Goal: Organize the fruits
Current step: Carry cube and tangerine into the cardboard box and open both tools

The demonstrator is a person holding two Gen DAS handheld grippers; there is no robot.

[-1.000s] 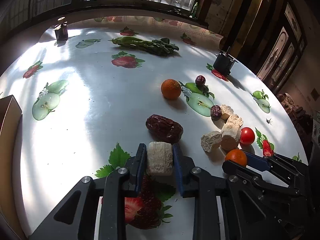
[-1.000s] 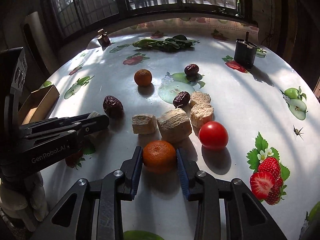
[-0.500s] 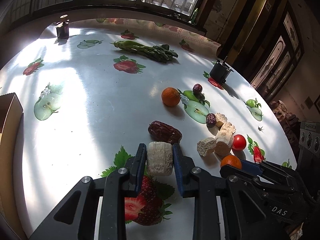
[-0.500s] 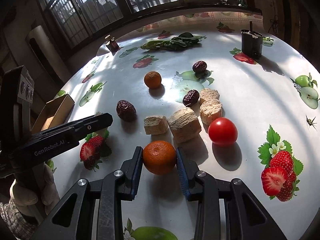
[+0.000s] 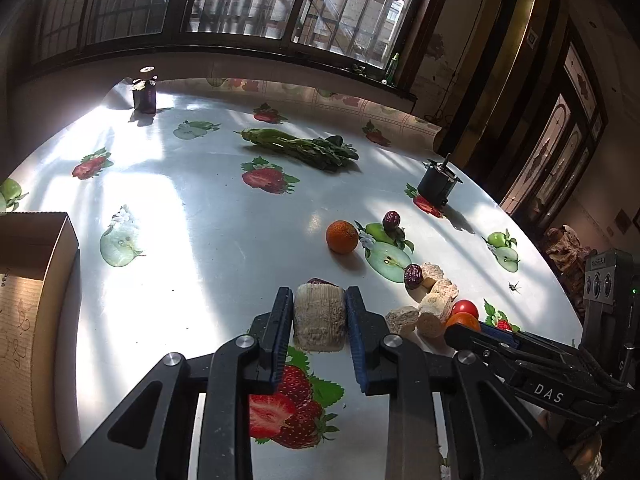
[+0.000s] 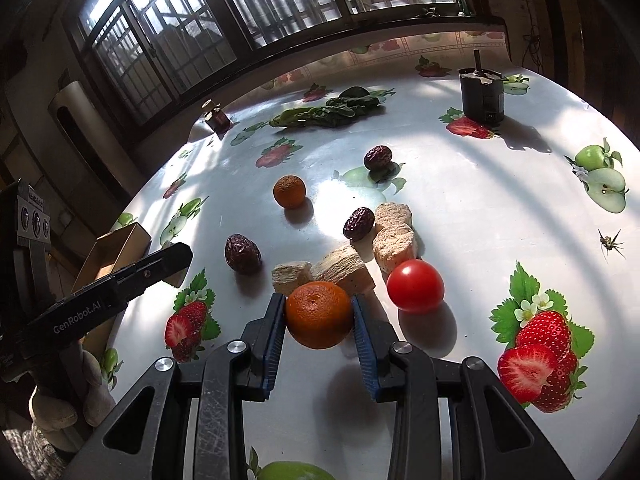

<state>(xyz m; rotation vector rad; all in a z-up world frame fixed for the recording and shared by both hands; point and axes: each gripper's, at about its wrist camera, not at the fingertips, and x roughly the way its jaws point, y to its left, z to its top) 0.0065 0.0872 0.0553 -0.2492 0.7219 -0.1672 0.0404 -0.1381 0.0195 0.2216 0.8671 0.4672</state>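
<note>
A pale ribbed cylindrical piece [image 5: 319,317] is clamped between the blue pads of the left gripper [image 5: 319,312], above the printed strawberry on the table [image 5: 200,216]. An orange mandarin [image 6: 319,315] is gripped between the pads of the right gripper [image 6: 319,312], low over the cloth, just in front of a cluster of beige chunks [image 6: 336,268]. A red tomato [image 6: 415,286] is seen just beside the mandarin, to its right. Three dark dates [image 6: 242,254] are scattered around the cluster, one of them touching a chunk, and a second mandarin [image 6: 289,191] lies further back, apart from the rest. A bunch of leafy greens [image 6: 328,110] is laid near the far edge, with a black container [image 6: 481,96] to the right and a small dark bottle [image 6: 217,117] to the left. An open cardboard box [image 5: 30,300] is placed at the table's left edge.
</note>
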